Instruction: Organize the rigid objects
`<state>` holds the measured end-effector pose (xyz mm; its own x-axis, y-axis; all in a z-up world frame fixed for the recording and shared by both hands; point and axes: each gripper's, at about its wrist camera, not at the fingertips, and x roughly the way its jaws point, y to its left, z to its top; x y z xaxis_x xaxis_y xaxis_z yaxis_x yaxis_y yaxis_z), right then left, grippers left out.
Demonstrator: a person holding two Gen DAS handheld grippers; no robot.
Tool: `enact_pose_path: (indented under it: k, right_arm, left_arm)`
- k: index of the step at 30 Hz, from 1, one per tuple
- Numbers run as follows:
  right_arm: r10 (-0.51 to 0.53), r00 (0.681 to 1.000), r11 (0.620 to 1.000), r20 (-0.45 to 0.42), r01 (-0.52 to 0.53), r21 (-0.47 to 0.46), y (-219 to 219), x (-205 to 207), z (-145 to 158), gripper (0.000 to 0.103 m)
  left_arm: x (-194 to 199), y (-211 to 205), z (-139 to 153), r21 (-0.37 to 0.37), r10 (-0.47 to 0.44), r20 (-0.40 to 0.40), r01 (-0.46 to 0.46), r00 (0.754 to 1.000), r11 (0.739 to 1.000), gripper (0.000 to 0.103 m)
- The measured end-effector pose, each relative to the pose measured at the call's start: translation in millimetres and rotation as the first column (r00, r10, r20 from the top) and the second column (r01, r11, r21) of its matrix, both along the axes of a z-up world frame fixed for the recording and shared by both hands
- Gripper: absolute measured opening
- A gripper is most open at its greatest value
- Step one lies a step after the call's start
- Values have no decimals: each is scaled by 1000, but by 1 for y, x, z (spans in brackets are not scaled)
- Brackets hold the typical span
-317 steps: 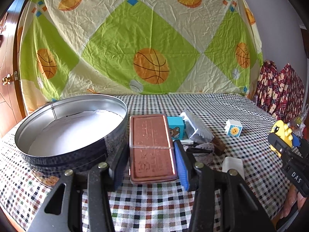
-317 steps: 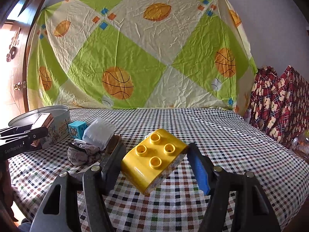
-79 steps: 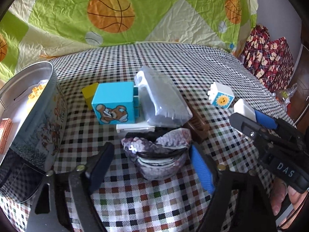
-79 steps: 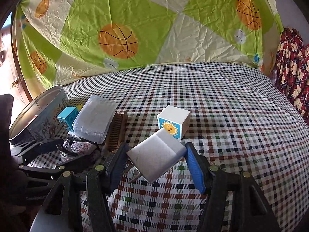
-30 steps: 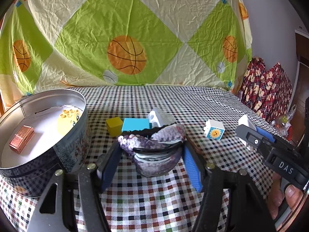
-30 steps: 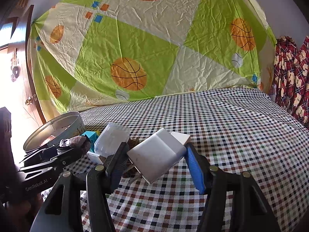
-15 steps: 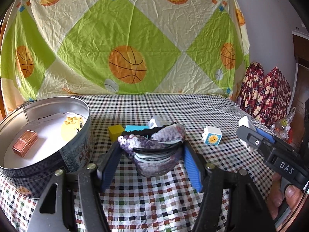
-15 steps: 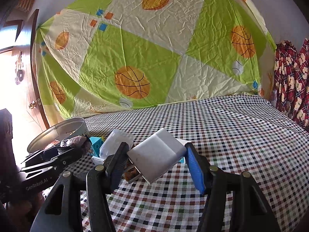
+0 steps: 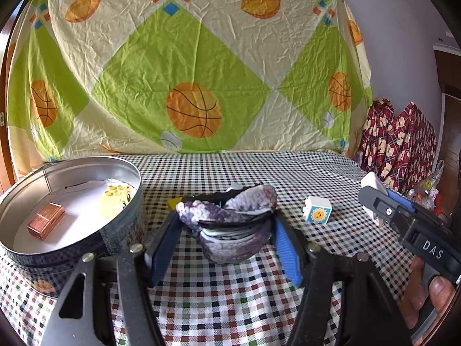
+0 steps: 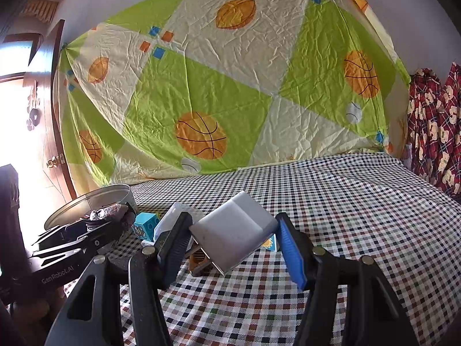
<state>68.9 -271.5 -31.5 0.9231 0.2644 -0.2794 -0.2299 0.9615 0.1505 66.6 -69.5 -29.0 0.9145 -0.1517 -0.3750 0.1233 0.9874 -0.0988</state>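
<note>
Your left tool [image 9: 227,245] grips the purple clip [image 9: 230,227], now lifted clear of the pile; your right tool [image 10: 230,248] clamps the white charger [image 10: 234,235]. Left of both, farther off, the round tin [image 9: 126,201] already holds two pieces—carry these there next.

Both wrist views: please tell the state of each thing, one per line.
round tin: open, no lid
copper block: lying in tin
yellow brick: in tin
purple pouch: clamped in left gripper
white charger: clamped, tilted, in right gripper
sun cube: on cloth
</note>
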Motion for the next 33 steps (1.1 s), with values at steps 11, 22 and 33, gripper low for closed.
enact_pose_path:
  k: [11,22,33]
  right_arm:
    - [-8,999,1000,34,7,5,0,-5,2,62]
    - [-25,998,1000,62,25,-3,5,-11,3,62]
    - [28,998,999,55,-27,-17,32,-12,3,62]
  left_arm:
    - [-12,1,3,0,20,66,-20,998,1000,63]
    - [-15,9,3,-12,28,77,-27,997,1000,63]
    - [-21,28,2,-10,70,97,-69,993,998,63]
